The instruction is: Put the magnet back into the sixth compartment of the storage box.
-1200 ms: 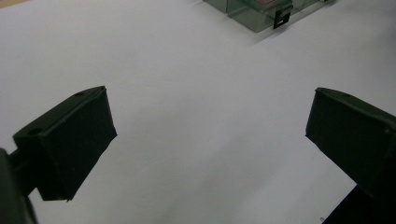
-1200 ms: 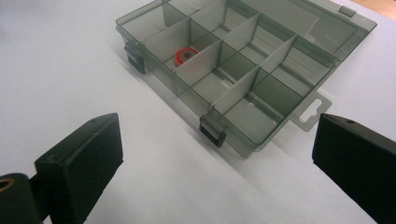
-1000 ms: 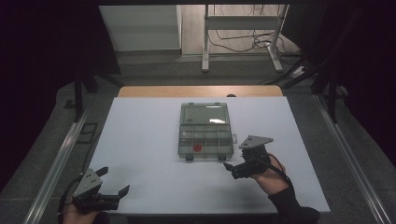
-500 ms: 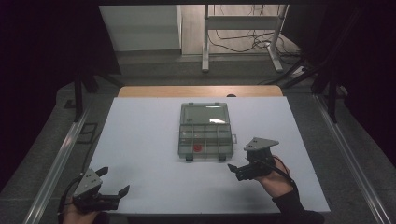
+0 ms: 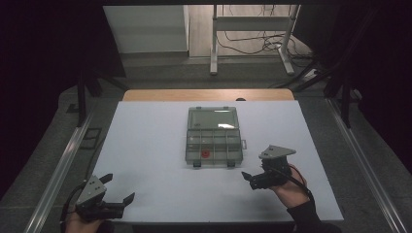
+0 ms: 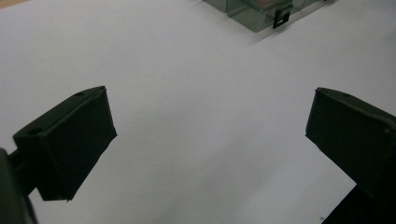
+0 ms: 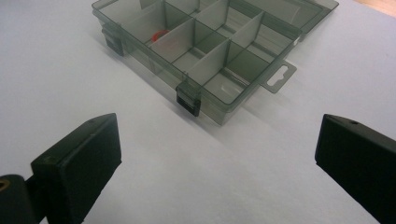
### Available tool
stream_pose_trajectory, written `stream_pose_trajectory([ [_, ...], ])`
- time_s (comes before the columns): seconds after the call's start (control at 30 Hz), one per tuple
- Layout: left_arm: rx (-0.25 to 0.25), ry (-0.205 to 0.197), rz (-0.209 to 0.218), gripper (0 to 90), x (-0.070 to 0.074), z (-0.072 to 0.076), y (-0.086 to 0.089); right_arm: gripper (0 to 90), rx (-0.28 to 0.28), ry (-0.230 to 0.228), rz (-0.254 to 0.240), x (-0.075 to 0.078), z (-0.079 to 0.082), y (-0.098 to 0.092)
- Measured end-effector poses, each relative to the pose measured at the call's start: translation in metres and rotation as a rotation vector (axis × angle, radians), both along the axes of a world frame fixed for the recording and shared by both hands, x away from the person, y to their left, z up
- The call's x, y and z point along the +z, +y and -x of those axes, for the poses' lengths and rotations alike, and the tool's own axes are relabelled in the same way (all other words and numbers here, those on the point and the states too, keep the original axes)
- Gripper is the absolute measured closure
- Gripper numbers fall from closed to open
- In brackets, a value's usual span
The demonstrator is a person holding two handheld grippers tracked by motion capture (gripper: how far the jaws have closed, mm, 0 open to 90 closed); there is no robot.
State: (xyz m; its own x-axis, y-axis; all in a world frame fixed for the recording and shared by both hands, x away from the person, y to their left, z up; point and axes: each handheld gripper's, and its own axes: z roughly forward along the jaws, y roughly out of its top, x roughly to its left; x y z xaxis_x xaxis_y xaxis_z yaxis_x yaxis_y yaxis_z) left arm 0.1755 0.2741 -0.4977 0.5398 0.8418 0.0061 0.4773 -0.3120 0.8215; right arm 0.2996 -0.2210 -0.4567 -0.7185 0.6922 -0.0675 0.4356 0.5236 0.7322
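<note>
Clear grey plastic box point(image 5: 213, 141) lies open mid-table, lid flat behind it, long axis running away from the person, 2 latches facing them. The right gripper point(image 5: 253, 178) hovers just right of its near corner, jaws spread, empty. The left gripper point(image 5: 119, 189) is well apart, also spread.

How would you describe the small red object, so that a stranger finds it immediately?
On the white table lies an open clear compartment box. The small red object sits in its front row, left of centre, the only coloured piece inside.
</note>
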Motion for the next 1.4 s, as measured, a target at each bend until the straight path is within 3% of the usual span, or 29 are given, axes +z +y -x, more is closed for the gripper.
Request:
stream_pose_trajectory([
  [1.4, -0.001, 0.001, -0.005, 1.7, 0.0, 0.0, -0.001, 0.2, -0.131, -0.008, -0.029, -0.005, 0.021, -0.049],
])
